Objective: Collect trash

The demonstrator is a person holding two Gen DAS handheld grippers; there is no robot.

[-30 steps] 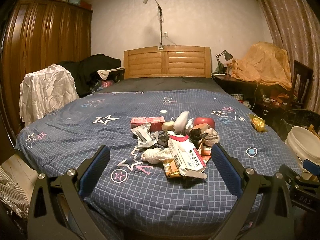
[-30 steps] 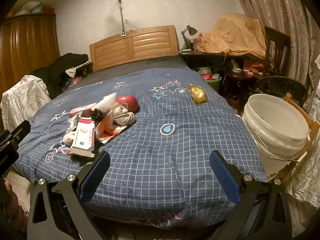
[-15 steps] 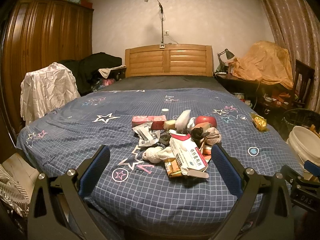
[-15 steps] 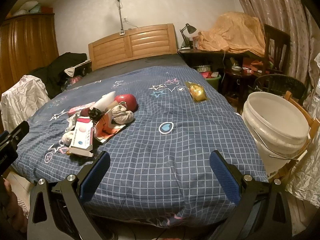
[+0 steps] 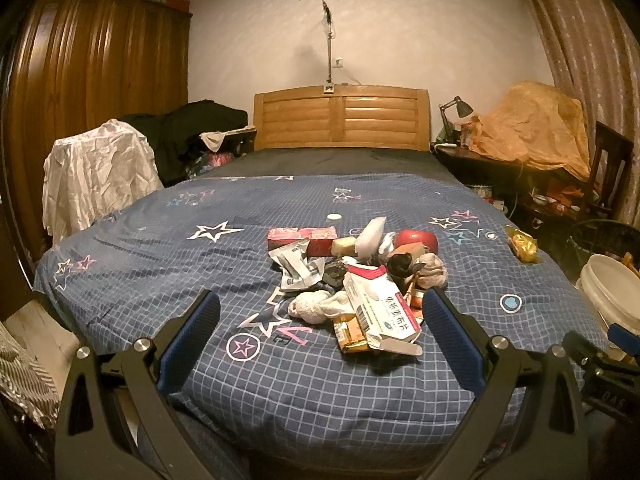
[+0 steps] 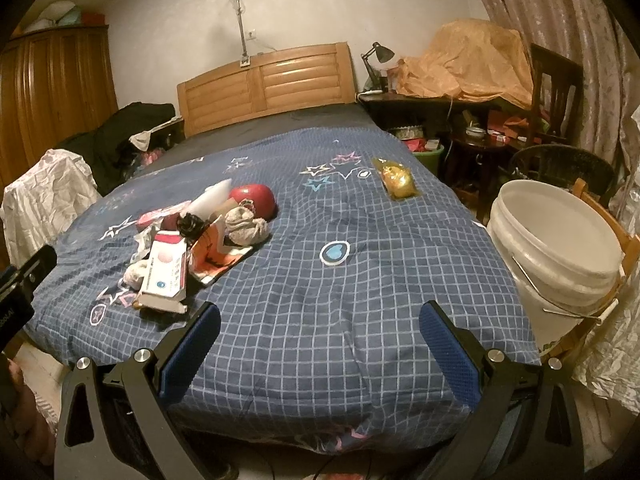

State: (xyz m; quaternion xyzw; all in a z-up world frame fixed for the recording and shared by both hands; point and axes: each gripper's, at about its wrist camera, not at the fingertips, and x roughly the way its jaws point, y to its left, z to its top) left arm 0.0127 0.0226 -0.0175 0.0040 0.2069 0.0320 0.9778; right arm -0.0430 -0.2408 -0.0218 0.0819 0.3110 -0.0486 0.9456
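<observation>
Judging by how things lie, you have the whole job ahead of you: nothing has been lifted yet. Your left gripper [image 5: 320, 320] hangs at the near edge of the bed [image 5: 280, 380], jaws spread wide with nothing between them, and the trash heap [image 5: 356, 276] sits on the quilt just beyond it, toward the middle. Working across that heap from the left, you have a crumpled foil wrapper [image 5: 296, 268], a wadded white tissue [image 5: 316, 306], a red-and-white medicine box [image 5: 380, 304] at the near edge and a red round thing [image 5: 416, 238] at the far right. Well apart, near the bed's right edge, lies a lone yellow packet [image 6: 396, 178]. Your right gripper [image 6: 320, 332] is likewise open and empty, over bare quilt. At far right the white bucket [image 6: 560, 256] stands beside the bed on a wooden seat; what shows of its inside looks empty, so every piece remains to be carried there.
</observation>
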